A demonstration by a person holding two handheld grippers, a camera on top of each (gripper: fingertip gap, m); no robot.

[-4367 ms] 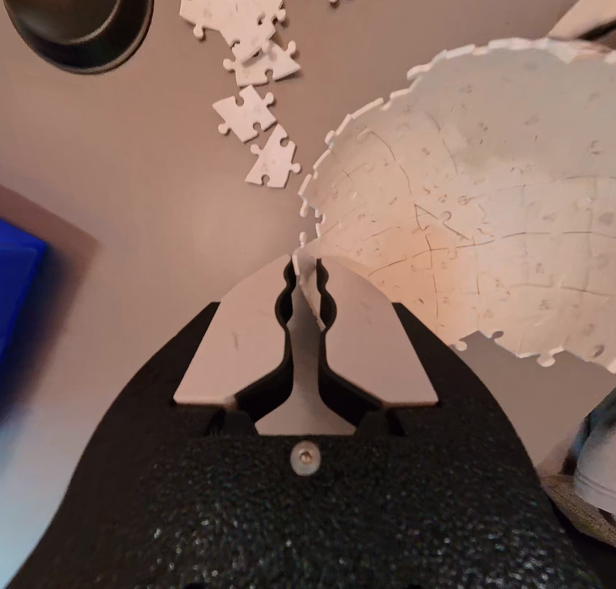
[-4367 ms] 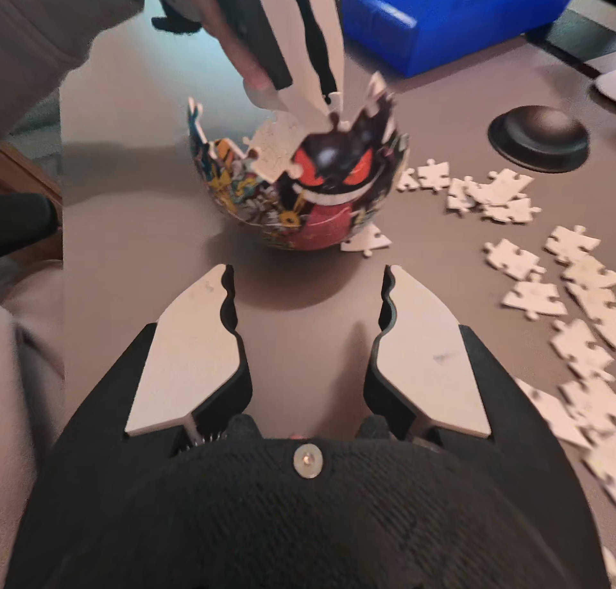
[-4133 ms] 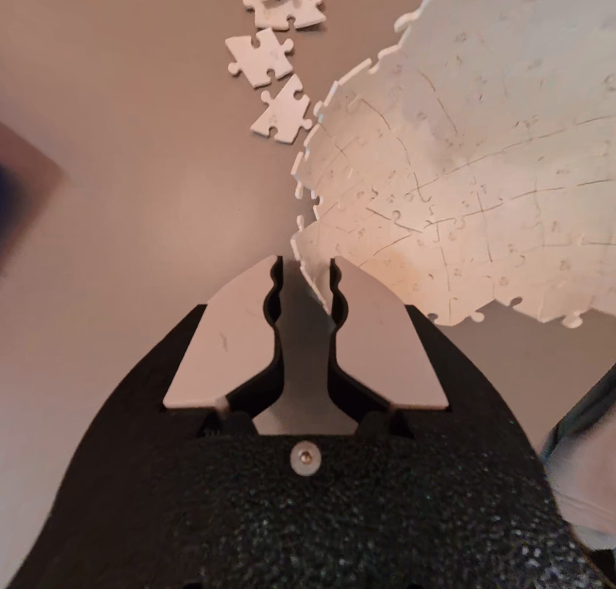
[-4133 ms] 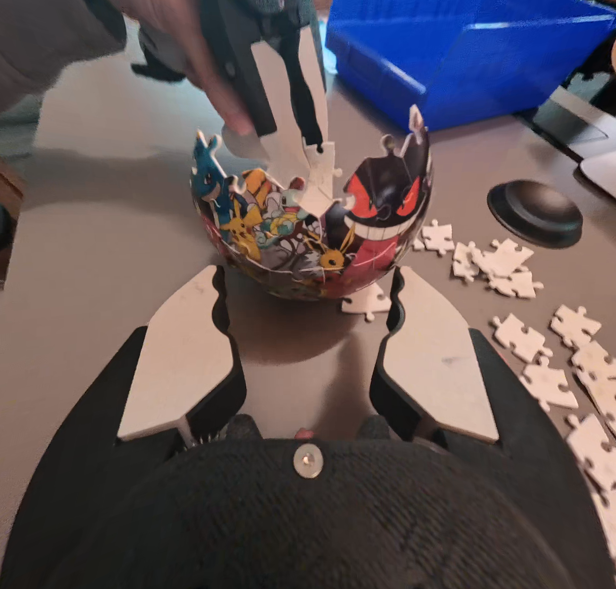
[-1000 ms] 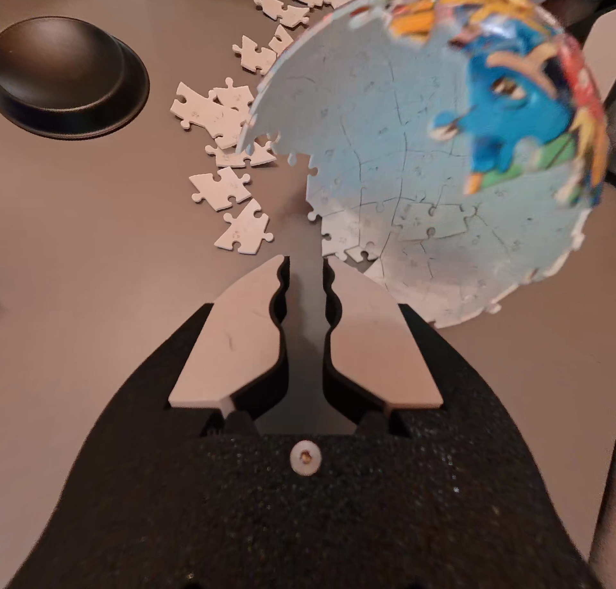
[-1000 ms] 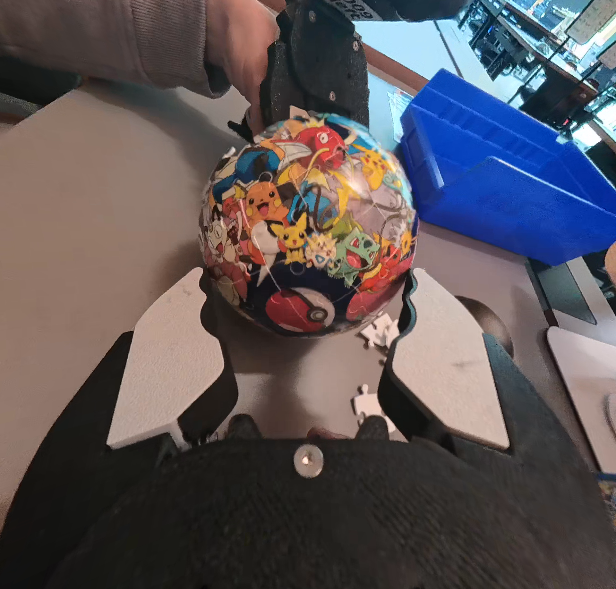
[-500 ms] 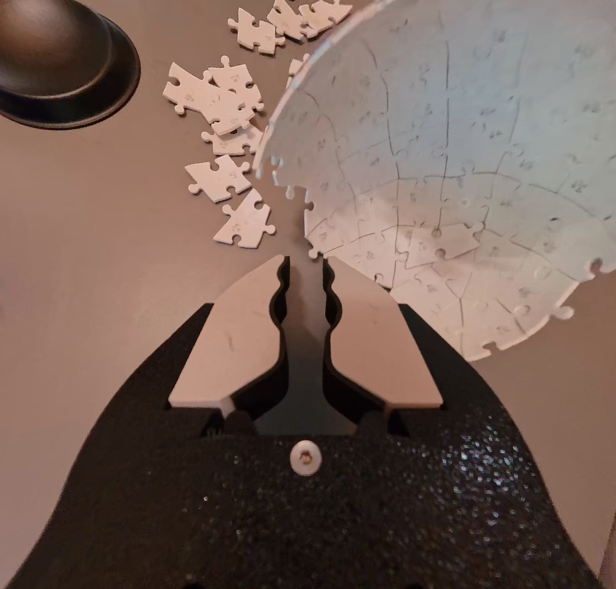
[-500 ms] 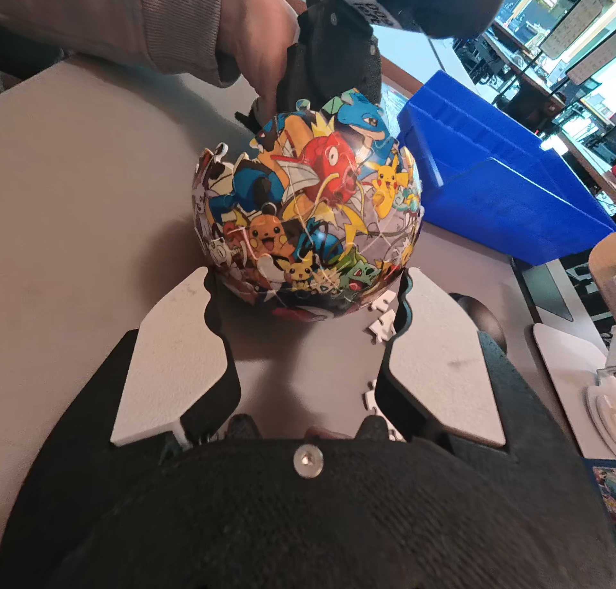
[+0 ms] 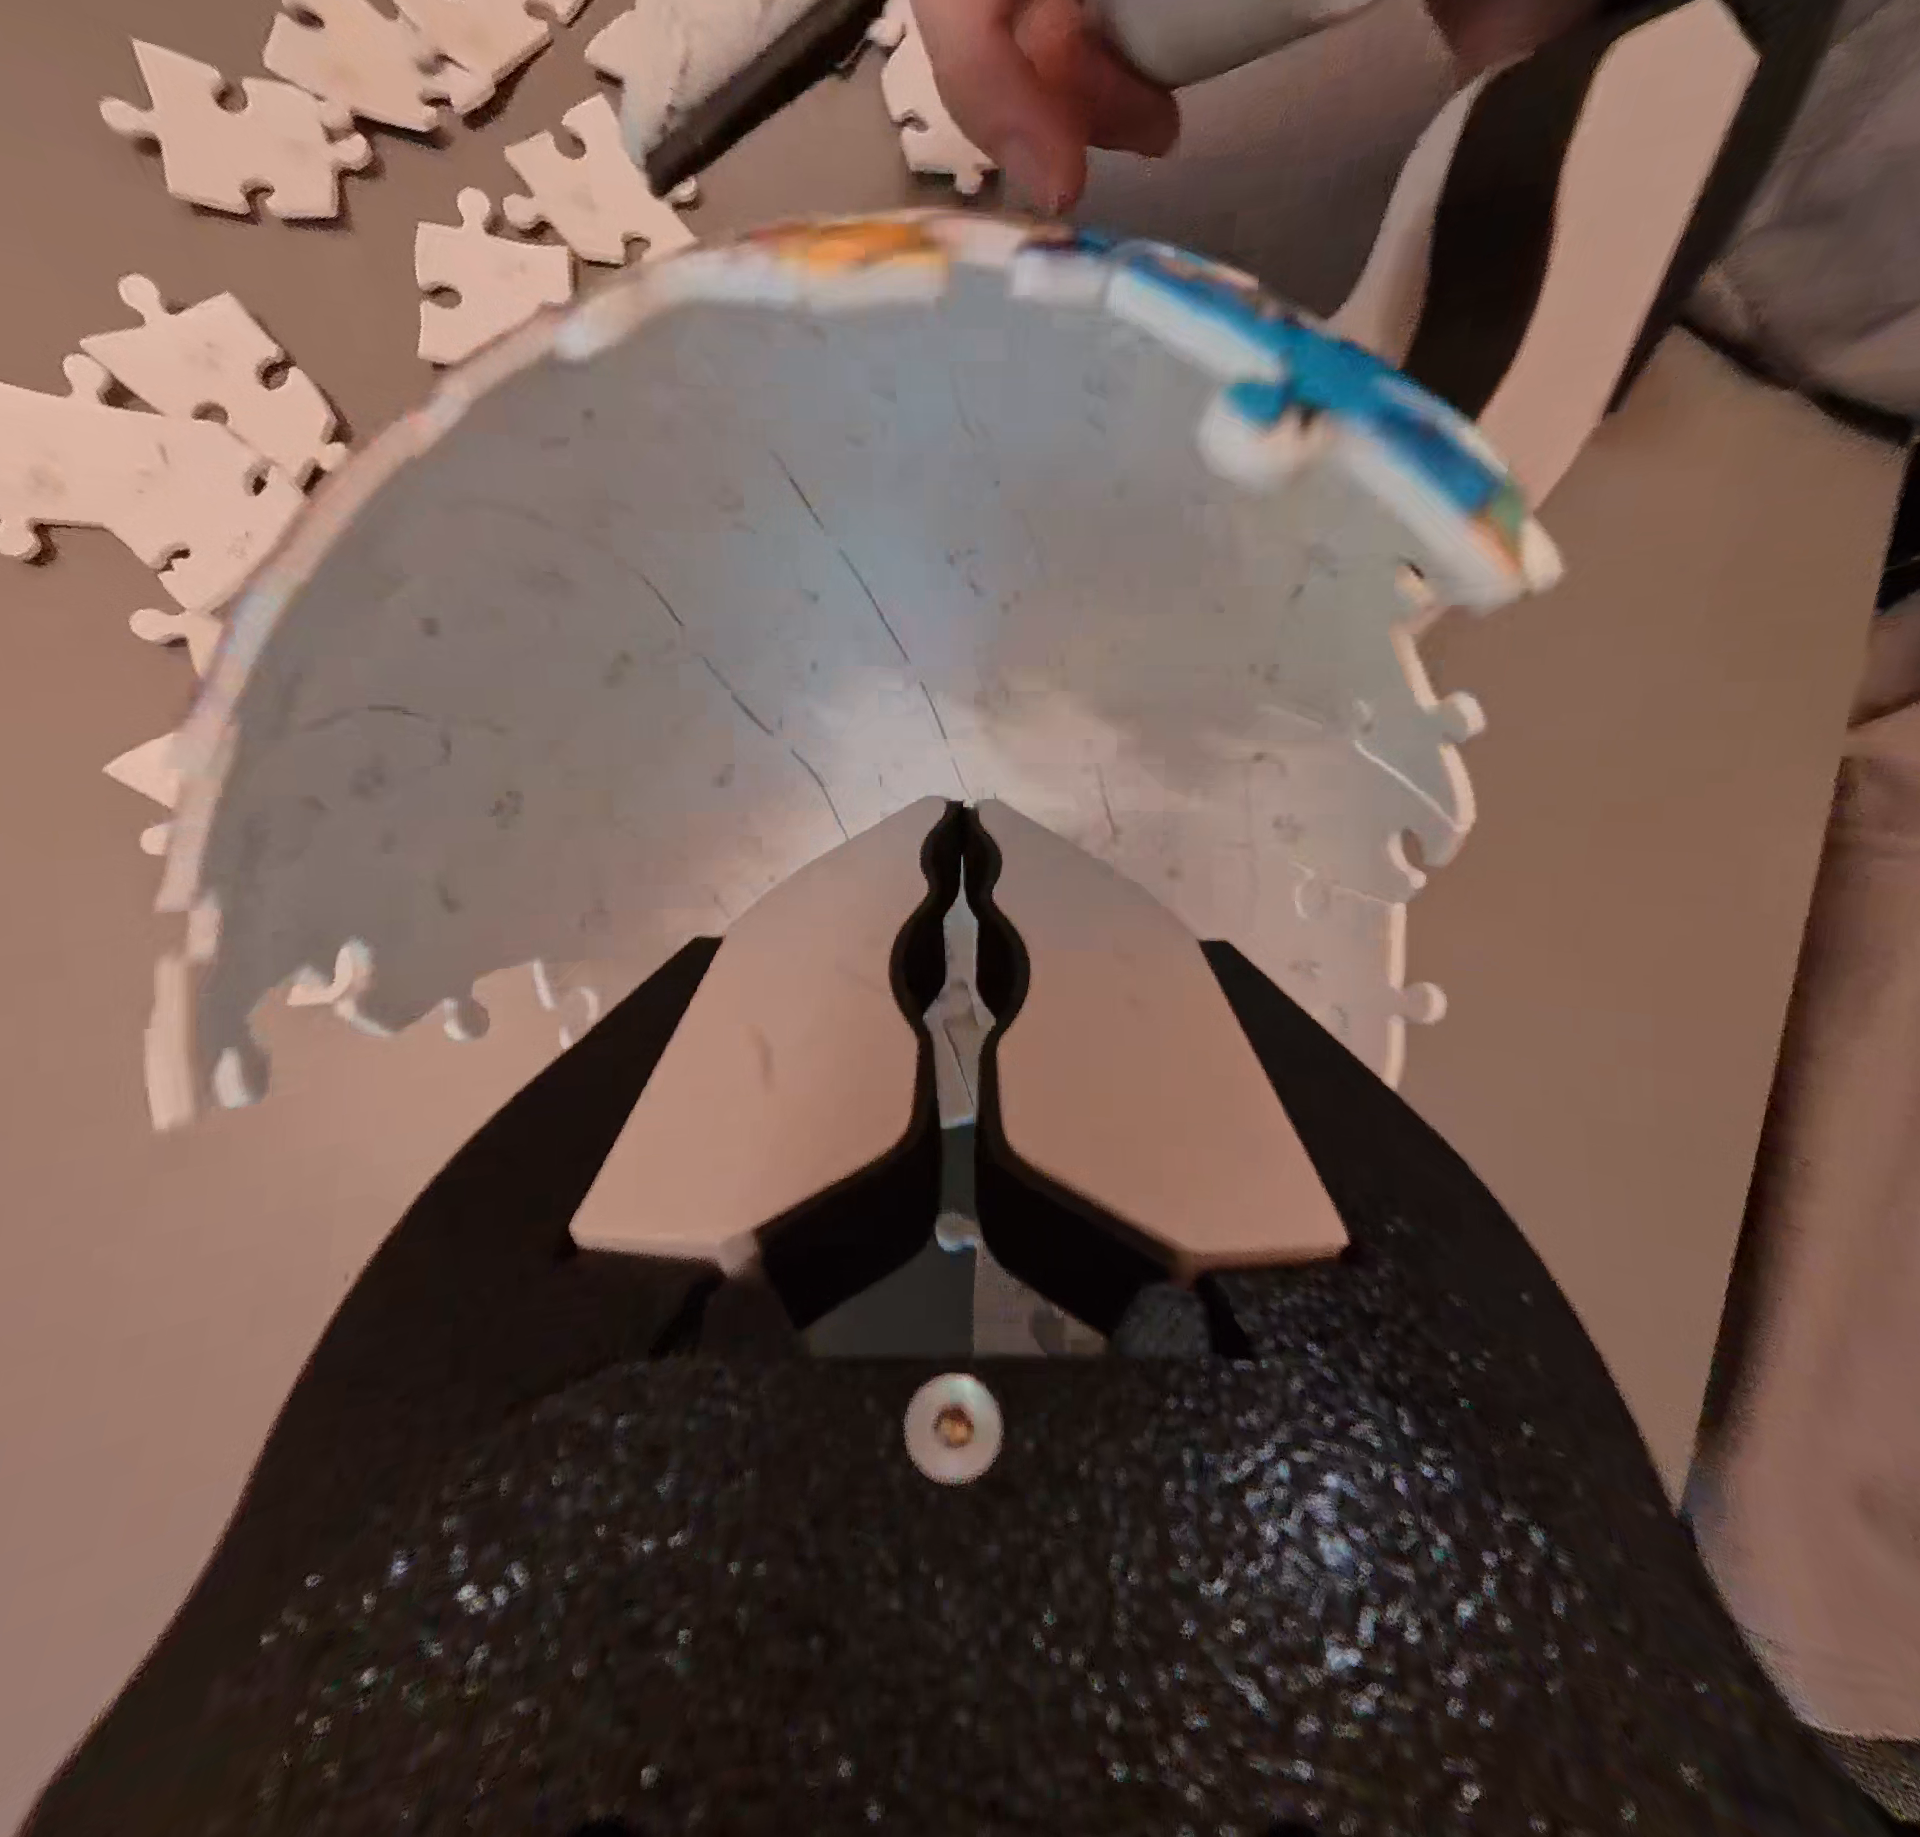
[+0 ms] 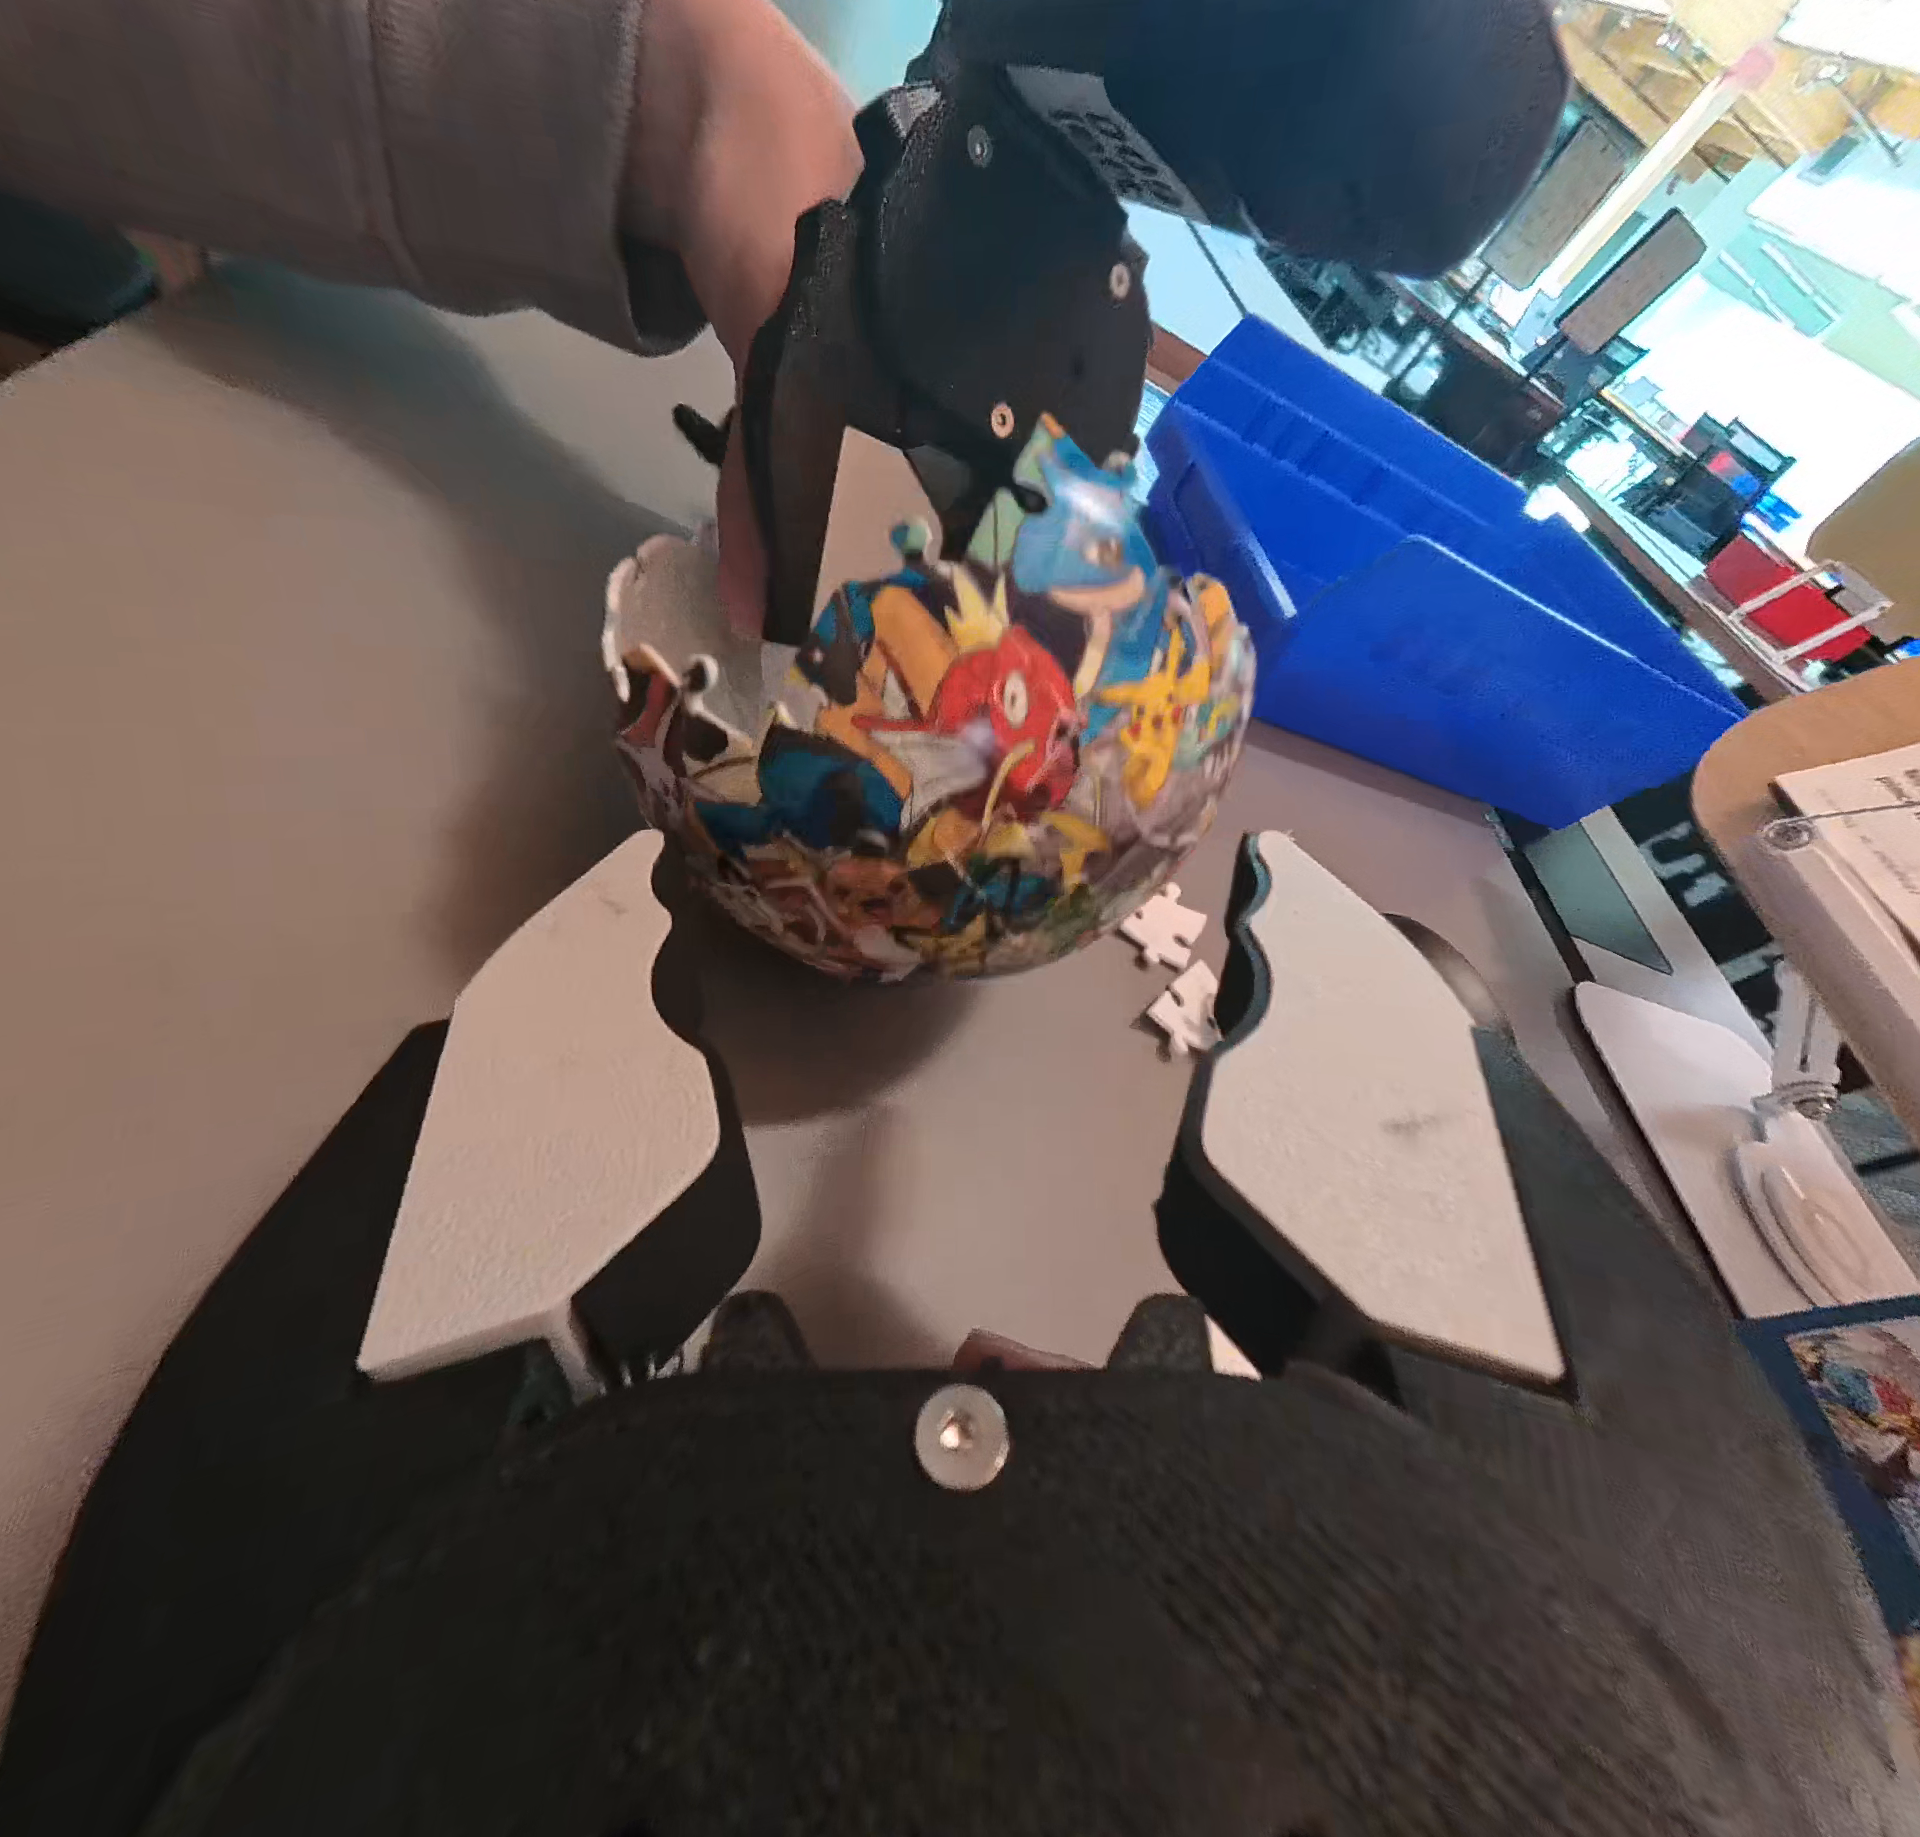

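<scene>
A half-built puzzle ball (image 10: 966, 779), printed with bright cartoon figures outside and plain white inside (image 9: 790, 603), rests on the grey table (image 10: 260, 727) with its jagged opening tilted up. My left gripper (image 9: 961, 821) is shut on the shell's wall at the rim, and a sliver of white piece shows between its fingers. In the right wrist view it (image 10: 790, 582) comes down from above, held by a hand in a grey sleeve. My right gripper (image 10: 956, 852) is open and empty, its fingertips on either side of the ball's near lower part, close to it. One of its fingers (image 9: 727, 31) shows beyond the shell's far rim.
Several loose white puzzle pieces lie face down left of the shell (image 9: 239, 125), and two lie by my right fingertip (image 10: 1174, 966). A blue bin (image 10: 1455, 665) stands behind the ball. A white mat (image 10: 1683, 1112) and papers are at the right edge. One gripper's finger ends stand about 6 cm off the other's.
My left gripper has shut on the shell's rim; half a second ago it was slightly open beside it. The shell has turned from dome-up to opening-up. My right gripper stays open.
</scene>
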